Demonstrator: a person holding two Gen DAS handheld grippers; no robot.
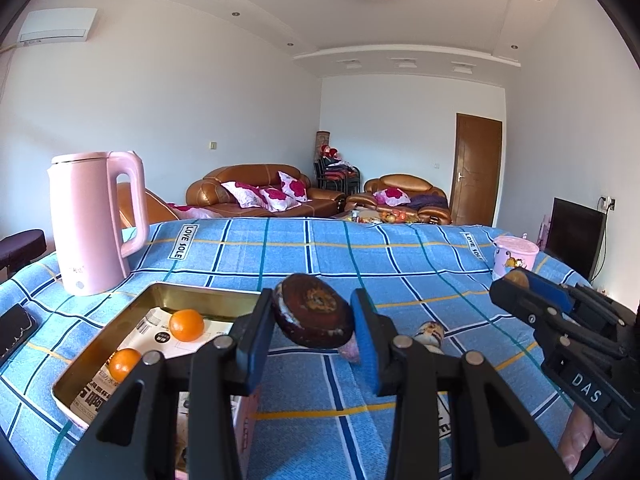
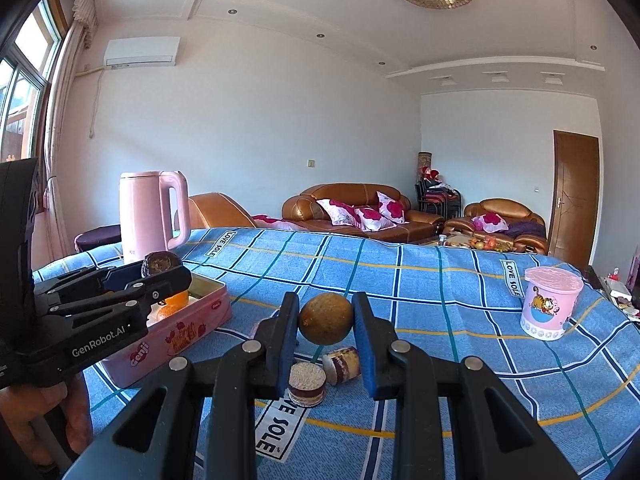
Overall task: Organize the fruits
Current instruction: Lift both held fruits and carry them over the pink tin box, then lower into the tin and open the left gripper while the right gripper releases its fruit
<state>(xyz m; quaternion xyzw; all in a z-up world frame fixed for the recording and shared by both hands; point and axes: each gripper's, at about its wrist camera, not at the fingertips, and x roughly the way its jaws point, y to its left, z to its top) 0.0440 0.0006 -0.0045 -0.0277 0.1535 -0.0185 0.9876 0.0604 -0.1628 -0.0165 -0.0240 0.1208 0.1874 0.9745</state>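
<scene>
My left gripper (image 1: 314, 322) is shut on a dark brown, flat round fruit (image 1: 314, 310), held above the checked cloth just right of the tin. The same gripper (image 2: 160, 273) and dark fruit (image 2: 160, 263) show at the left of the right wrist view, over the pink tin (image 2: 180, 330). My right gripper (image 2: 326, 322) is shut on a round tan-brown fruit (image 2: 326, 319) above the cloth. It shows again at the right edge (image 1: 518, 286) with that fruit (image 1: 517, 279). Two oranges (image 1: 186, 325) (image 1: 124, 363) lie in the tin (image 1: 160, 292) on printed paper.
A pink kettle (image 1: 96, 220) stands behind the tin at the back left. A pink lidded cup (image 2: 550, 306) sits at the right of the blue checked cloth (image 2: 440, 280). Two small layered cylinders (image 2: 307, 385) (image 2: 343, 362) lie below the right gripper. A black object (image 1: 16, 330) lies at the left edge.
</scene>
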